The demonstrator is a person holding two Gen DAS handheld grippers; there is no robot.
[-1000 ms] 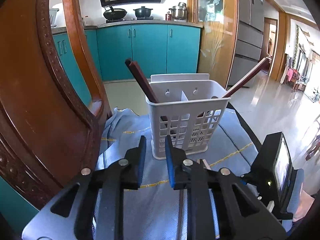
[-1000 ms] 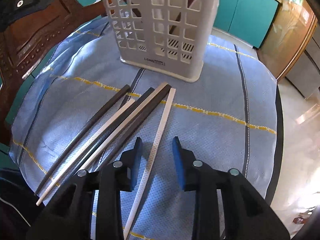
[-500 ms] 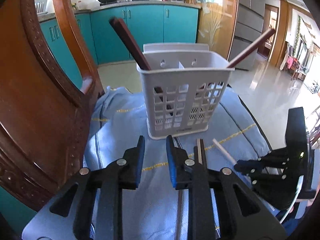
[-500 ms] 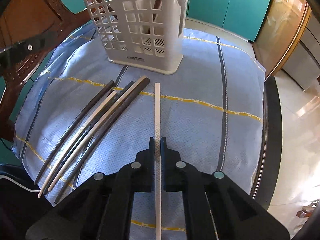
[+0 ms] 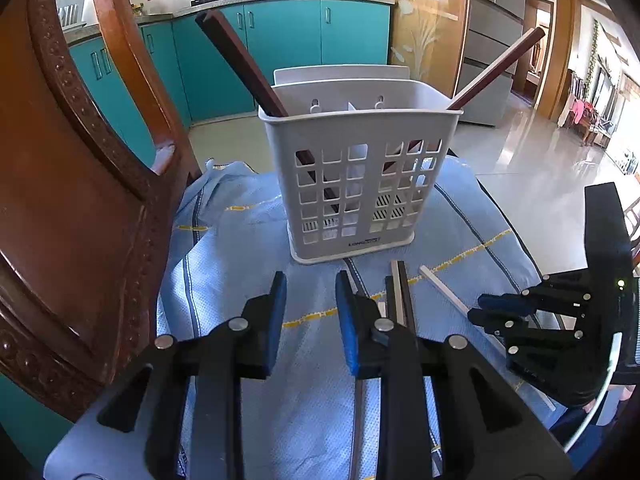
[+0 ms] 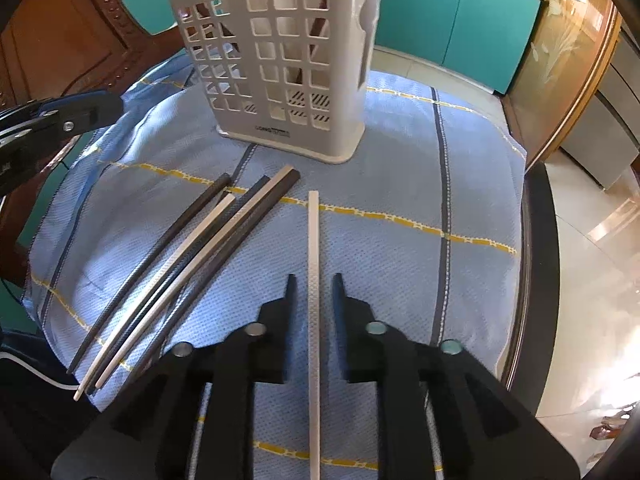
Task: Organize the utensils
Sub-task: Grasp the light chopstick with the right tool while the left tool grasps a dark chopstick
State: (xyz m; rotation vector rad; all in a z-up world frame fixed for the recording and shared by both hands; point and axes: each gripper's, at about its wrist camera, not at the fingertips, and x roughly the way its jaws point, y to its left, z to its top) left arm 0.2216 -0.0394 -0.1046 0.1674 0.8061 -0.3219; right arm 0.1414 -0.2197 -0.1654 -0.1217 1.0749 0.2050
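Chopstick, white and straight, lies on the blue cloth directly between the fingers of the right gripper, whose jaws have just been opening again and now stand a little apart, pads clear of it on both sides. Just to its left lies a loose fan of dark and white chopsticks; ahead stands the white slotted holder, brown chopsticks already leaning inside. The step in hand looks like picking up this single stick. Next it calls for closing squarely on it, lifting, and tipping it into a compartment. The left gripper hovers short of the holder, jaws having just been opening, nothing between them.
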